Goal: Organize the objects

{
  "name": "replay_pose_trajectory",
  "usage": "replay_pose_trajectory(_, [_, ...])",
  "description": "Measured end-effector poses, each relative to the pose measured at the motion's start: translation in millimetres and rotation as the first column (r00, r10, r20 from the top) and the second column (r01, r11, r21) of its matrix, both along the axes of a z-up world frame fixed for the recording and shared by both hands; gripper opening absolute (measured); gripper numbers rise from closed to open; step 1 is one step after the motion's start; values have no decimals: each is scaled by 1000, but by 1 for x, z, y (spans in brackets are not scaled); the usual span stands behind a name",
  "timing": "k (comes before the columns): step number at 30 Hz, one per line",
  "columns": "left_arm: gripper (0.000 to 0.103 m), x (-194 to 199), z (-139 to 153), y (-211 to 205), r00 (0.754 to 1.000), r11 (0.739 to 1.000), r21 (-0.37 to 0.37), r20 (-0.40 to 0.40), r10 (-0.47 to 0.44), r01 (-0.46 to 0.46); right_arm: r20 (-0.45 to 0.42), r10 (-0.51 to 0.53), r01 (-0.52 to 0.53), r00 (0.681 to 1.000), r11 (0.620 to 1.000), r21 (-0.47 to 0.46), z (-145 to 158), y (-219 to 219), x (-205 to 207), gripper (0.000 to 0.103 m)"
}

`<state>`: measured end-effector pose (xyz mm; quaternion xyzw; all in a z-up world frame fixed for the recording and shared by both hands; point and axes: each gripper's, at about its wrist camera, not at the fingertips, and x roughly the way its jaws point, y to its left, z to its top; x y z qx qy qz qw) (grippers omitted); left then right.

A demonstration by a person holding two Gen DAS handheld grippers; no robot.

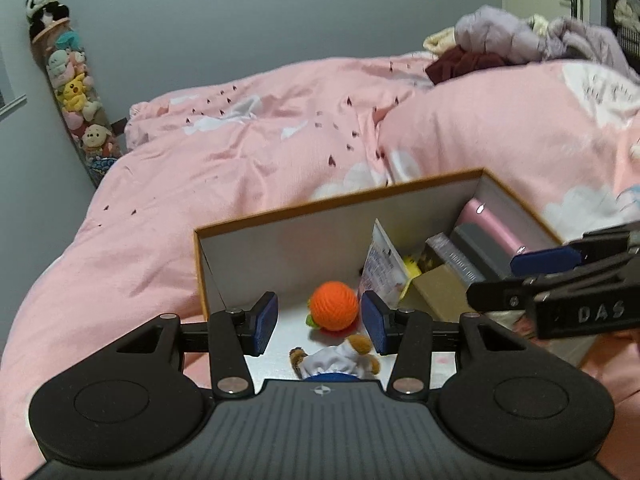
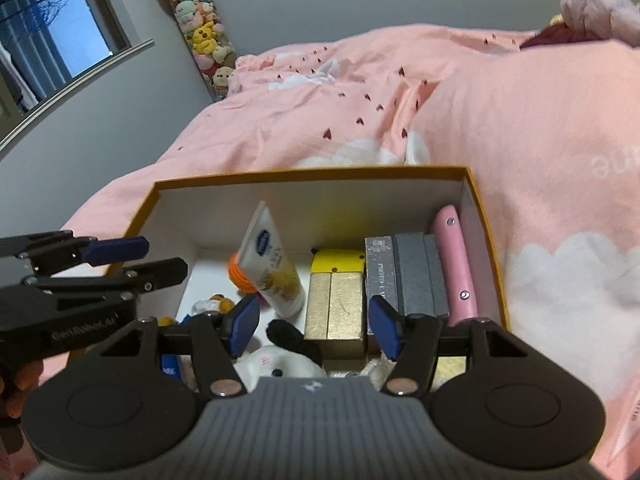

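Observation:
An orange-rimmed white box (image 1: pixel 288 210) (image 2: pixel 312 174) sits on the pink bed. It holds an orange knitted ball (image 1: pixel 334 306), a small plush in white clothes (image 1: pixel 336 358), a cream tube (image 2: pixel 272 268), a gold box (image 2: pixel 335 312), grey boxes (image 2: pixel 416 276), a pink case (image 2: pixel 456 264) and a white and black plush (image 2: pixel 280 356). My left gripper (image 1: pixel 318 324) is open and empty over the box's left part, above the ball. My right gripper (image 2: pixel 312 330) is open and empty over the gold box. Each gripper shows in the other view, at the side (image 1: pixel 552 276) (image 2: pixel 132 260).
A pink duvet (image 1: pixel 260 152) covers the bed around the box. Clothes (image 1: pixel 520 40) are piled at the far right. A tall tube of plush toys (image 1: pixel 76 88) leans at the wall on the left. A window (image 2: pixel 48 32) is at far left.

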<state>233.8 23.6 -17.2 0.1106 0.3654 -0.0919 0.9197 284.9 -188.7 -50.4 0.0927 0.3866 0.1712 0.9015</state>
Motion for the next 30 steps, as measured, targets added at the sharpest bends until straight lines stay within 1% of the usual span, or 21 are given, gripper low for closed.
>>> replay_pose_trajectory(4, [58, -20, 25, 0, 999, 998, -53, 45, 16, -14, 56, -2, 4, 998, 1000, -27, 20, -2, -18, 71])
replay_pose_trajectory(7, [58, -37, 43, -3, 996, 997, -70, 86, 21, -15, 107, -8, 13, 994, 999, -39, 38, -5, -36, 72])
replay_pose_trajectory(9, [58, -49, 56, -4, 993, 997, -79, 115, 26, -17, 153, -6, 15, 988, 999, -52, 53, -5, -49, 76])
replay_pose_trajectory(10, [59, -56, 63, -4, 990, 996, -90, 138, 27, -15, 182, -6, 17, 983, 998, -59, 61, -5, -57, 76])
replay_pose_trajectory(12, [68, -69, 76, -3, 982, 994, -112, 186, 39, -18, 242, -12, 30, 970, 997, -72, 78, -4, -72, 82])
replay_pose_trajectory(13, [75, -77, 84, -1, 975, 991, -127, 215, 55, -28, 277, -17, 40, 961, 996, -76, 87, -5, -80, 83])
replay_pose_trajectory(15, [78, -92, 98, 2, 957, 987, -152, 276, 89, -48, 373, -28, 63, 927, 994, -84, 106, -5, -101, 91])
replay_pose_trajectory(16, [80, -98, 103, 4, 949, 985, -160, 298, 106, -60, 413, -29, 71, 910, 994, -87, 114, -4, -110, 93])
replay_pose_trajectory(17, [84, -104, 108, 6, 940, 984, -166, 320, 123, -72, 462, -30, 81, 886, 992, -92, 123, -4, -122, 97])
replay_pose_trajectory(18, [85, -111, 113, 7, 928, 983, -166, 347, 135, -81, 498, -33, 93, 867, 991, -96, 129, -4, -131, 98])
replay_pose_trajectory(20, [88, -124, 115, 8, 897, 985, -141, 415, 153, -103, 560, -28, 109, 828, 988, -112, 138, -2, -149, 99])
replay_pose_trajectory(22, [89, -137, 113, 8, 866, 982, -108, 462, 190, -157, 594, -13, 113, 805, 985, -131, 140, 1, -165, 102])
replay_pose_trajectory(23, [89, -142, 111, 8, 857, 978, -103, 472, 207, -179, 598, -10, 114, 801, 984, -136, 139, 2, -170, 102])
replay_pose_trajectory(25, [90, -152, 104, 9, 853, 971, -116, 464, 240, -210, 586, -18, 132, 810, 979, -154, 133, 5, -181, 102])
replay_pose_trajectory(26, [90, -155, 100, 9, 855, 967, -124, 452, 254, -221, 558, -35, 150, 829, 975, -162, 128, 6, -184, 102])
replay_pose_trajectory(28, [90, -161, 89, 9, 864, 958, -135, 413, 286, -252, 496, -47, 145, 867, 976, -160, 116, 4, -187, 102])
replay_pose_trajectory(30, [90, -164, 75, 8, 878, 951, -152, 367, 307, -269, 453, -66, 141, 889, 981, -135, 103, 1, -192, 102])
